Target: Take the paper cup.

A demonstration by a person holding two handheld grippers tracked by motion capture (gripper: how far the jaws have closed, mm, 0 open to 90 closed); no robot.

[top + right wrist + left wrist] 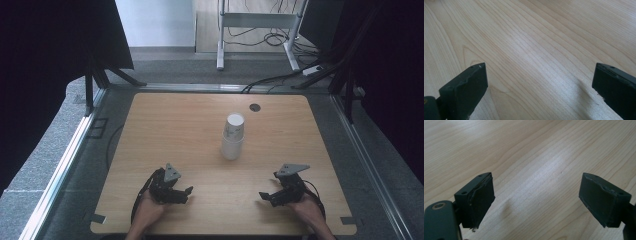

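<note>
Wooden table (165,125), bare but for one stack of white paper cups (233,136), upright at centre, well apart from my tongs. Left gripper (186,192): jaws apart, empty. Right gripper (264,196): likewise. Hazard, as I judge it: tall, light stack; an off-centre nudge would topple it.

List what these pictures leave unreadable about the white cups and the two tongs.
- Stack of white cups: high view, too small to count them or read the print.
- Cup insides: hidden by the camera angle.
- Left tongs and right tongs: open, but high view too coarse to tell whether they touch the table.
</note>
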